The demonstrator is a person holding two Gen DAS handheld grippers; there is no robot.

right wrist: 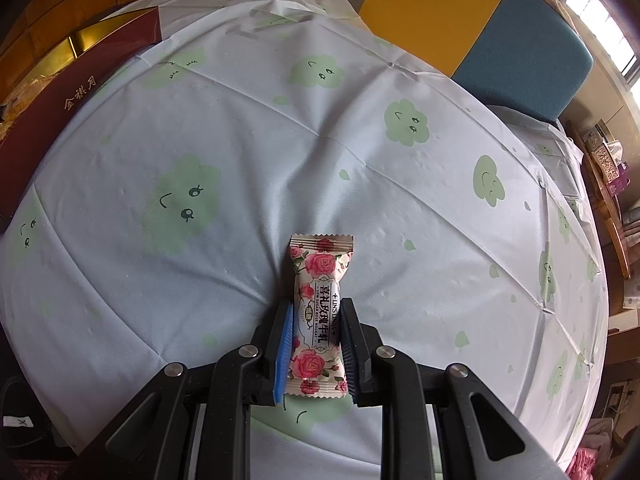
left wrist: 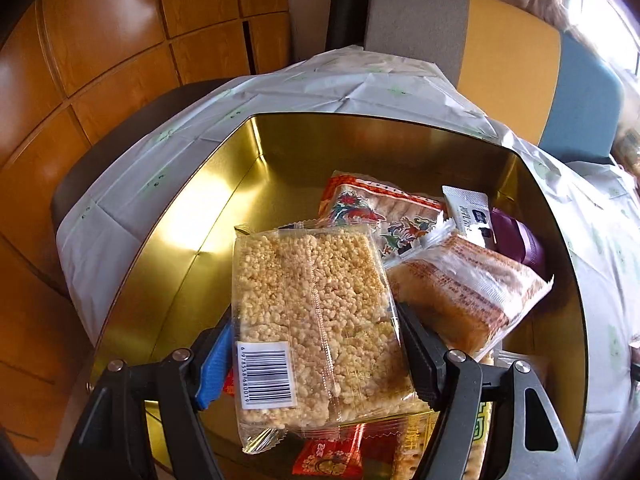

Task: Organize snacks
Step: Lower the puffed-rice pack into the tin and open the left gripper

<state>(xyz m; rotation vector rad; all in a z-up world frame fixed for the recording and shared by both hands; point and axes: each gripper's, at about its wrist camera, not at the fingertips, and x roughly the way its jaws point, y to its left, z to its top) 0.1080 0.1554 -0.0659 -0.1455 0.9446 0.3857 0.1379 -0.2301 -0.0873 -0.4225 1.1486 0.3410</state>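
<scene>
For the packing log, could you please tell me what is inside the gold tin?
The gold tin holds a red-printed cracker pack, a clear biscuit pack, a white sachet and something purple. The puffed-rice bar in the left gripper hides whatever lies beneath.

We see daylight coming in from a window (right wrist: 596, 8) at the upper right of both views, blown out to white there, and it throws a bright glare patch on the gold inner wall of the tin (left wrist: 208, 200). The tablecloth (right wrist: 280, 140) is evenly lit with only soft shadows. Both pictures are sharp at the centre, but bend strongly and darken to black at the corners.
</scene>
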